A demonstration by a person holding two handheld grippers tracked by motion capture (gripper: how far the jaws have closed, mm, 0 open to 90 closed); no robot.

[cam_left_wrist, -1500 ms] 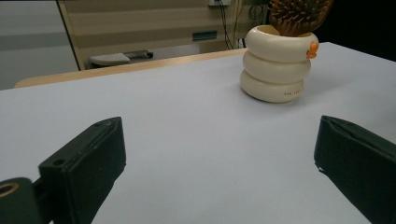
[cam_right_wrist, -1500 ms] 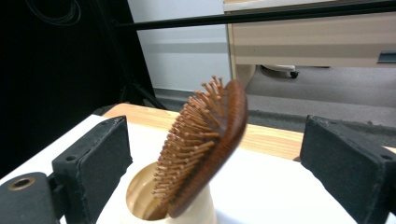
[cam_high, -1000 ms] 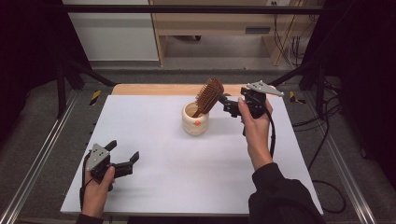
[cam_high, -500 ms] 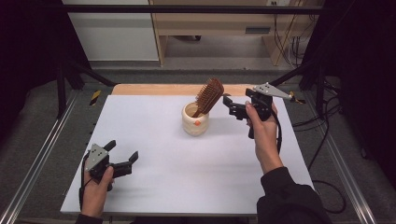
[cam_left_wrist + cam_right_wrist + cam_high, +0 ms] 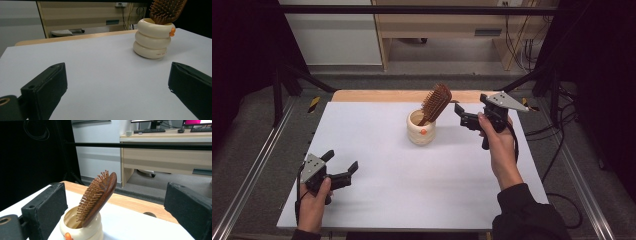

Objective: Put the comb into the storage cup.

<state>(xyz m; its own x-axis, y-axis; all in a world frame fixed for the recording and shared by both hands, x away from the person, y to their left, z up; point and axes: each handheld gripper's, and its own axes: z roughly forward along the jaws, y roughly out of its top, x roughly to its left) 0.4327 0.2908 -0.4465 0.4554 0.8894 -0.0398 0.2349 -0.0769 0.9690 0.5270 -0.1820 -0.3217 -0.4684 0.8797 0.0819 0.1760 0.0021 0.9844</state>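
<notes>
Presently, a wooden brush (image 5: 435, 102) stands tilted, bristles up, in a cream ribbed cup (image 5: 421, 128) (three stacked rings, an orange spot) at the white table's (image 5: 412, 190) far middle. Nothing lies between. The right gripper (image 5: 462, 116) hangs just beside the brush, jaws wide, empty. The left gripper (image 5: 343, 167) rests near the front-left corner, wide, empty.

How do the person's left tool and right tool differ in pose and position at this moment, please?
The left tool sits low over the near left part of the white table, far from the cream holder; the right tool is raised close beside the holder and its wooden hairbrush. The right tool points towards the brush; the left tool points across bare table. Both are open and hold nothing.
</notes>
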